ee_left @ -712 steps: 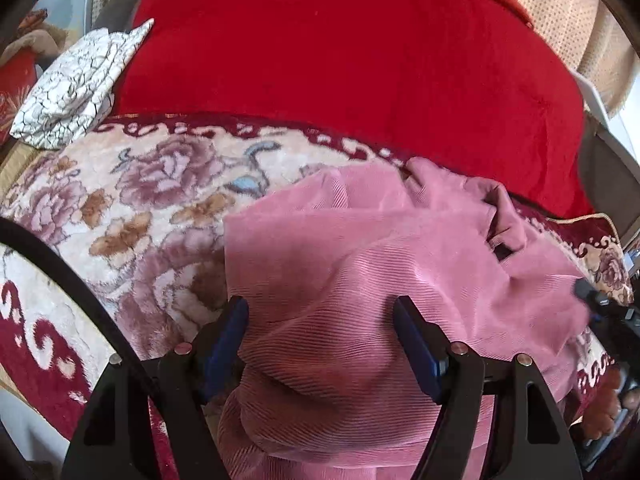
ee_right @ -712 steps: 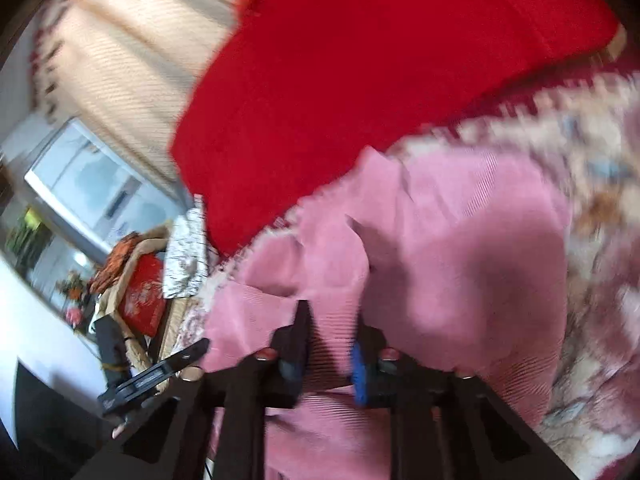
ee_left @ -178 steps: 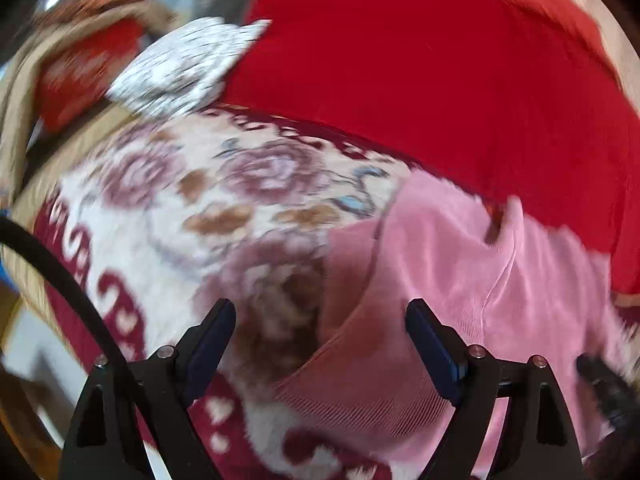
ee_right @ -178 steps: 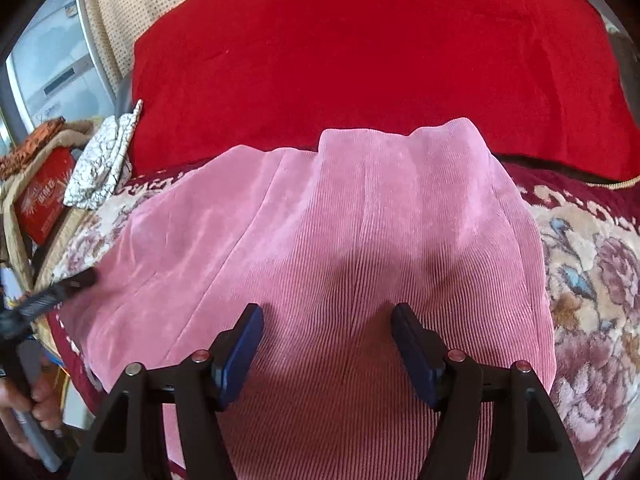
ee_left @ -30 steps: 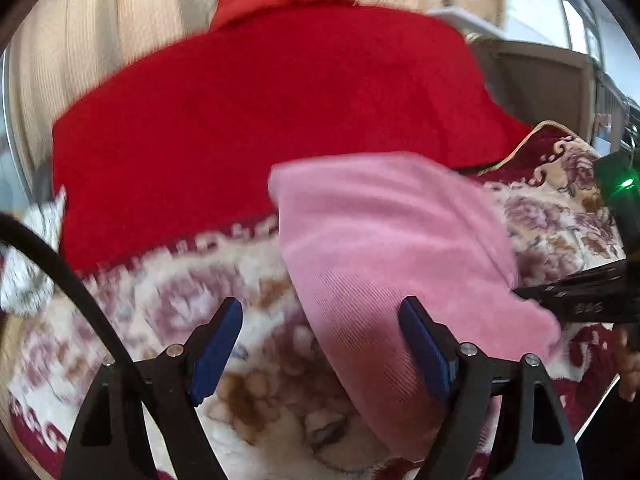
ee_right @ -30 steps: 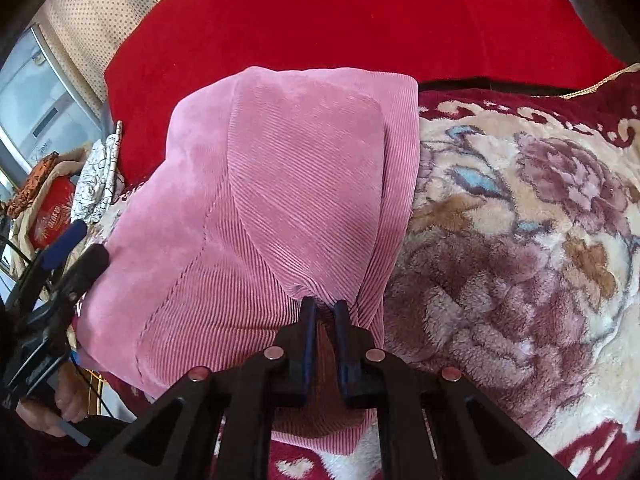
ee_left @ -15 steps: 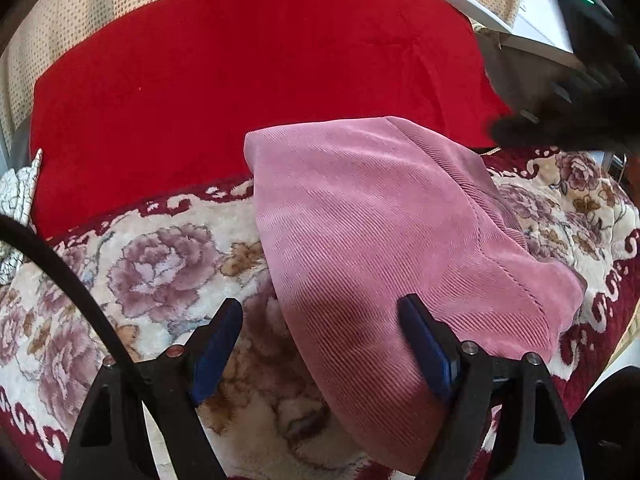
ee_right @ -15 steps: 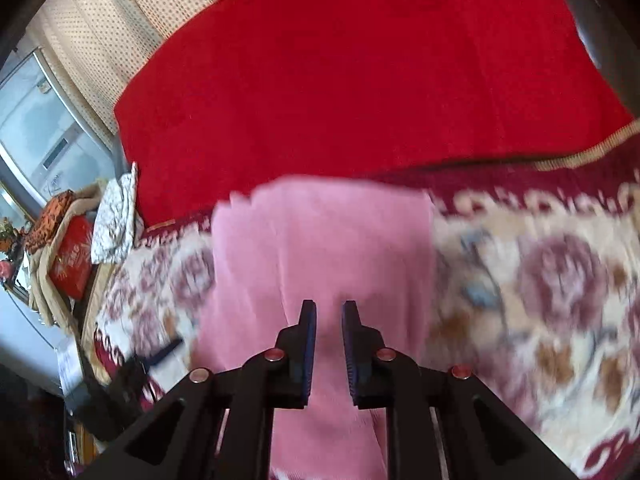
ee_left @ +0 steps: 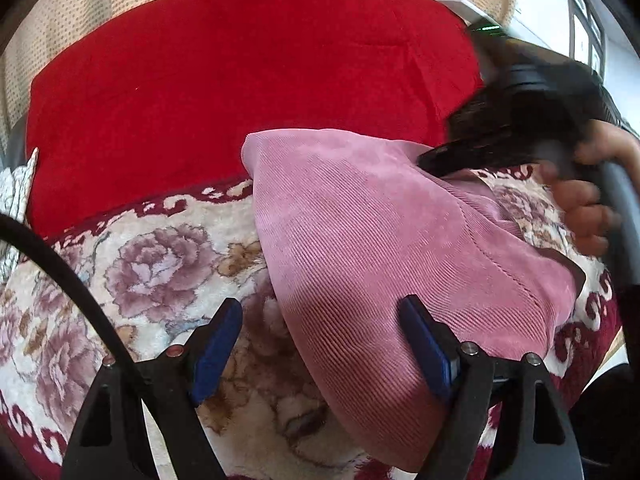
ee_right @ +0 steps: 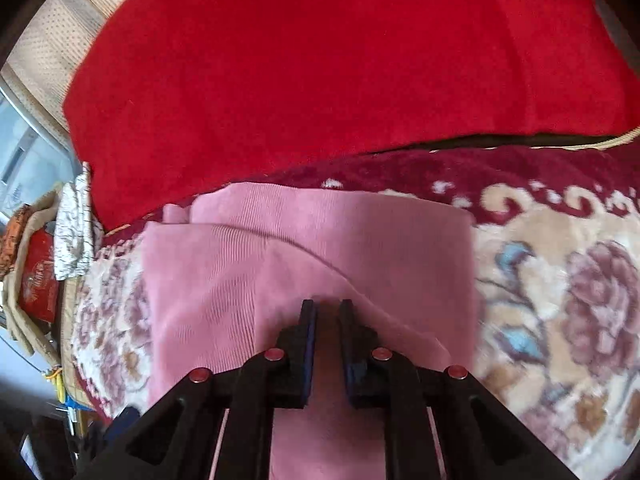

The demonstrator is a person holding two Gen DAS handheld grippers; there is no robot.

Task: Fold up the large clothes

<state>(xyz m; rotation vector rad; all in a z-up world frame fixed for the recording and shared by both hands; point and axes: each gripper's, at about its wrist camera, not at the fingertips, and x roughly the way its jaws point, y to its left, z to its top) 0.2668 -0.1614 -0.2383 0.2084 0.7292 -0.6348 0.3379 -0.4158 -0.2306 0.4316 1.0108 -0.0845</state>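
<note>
Blue-padded fingers of the left gripper stand wide apart, holding nothing, low over the near edge of the pink corduroy garment. On the right gripper the fingers sit nearly together with a narrow gap between them (whether any cloth is pinched cannot be told), hovering over the garment's upper layer. It lies folded on the flowered blanket. Behind it rests a red cushion. At the left view's right edge, the person's hand holds the right gripper's handle.
</note>
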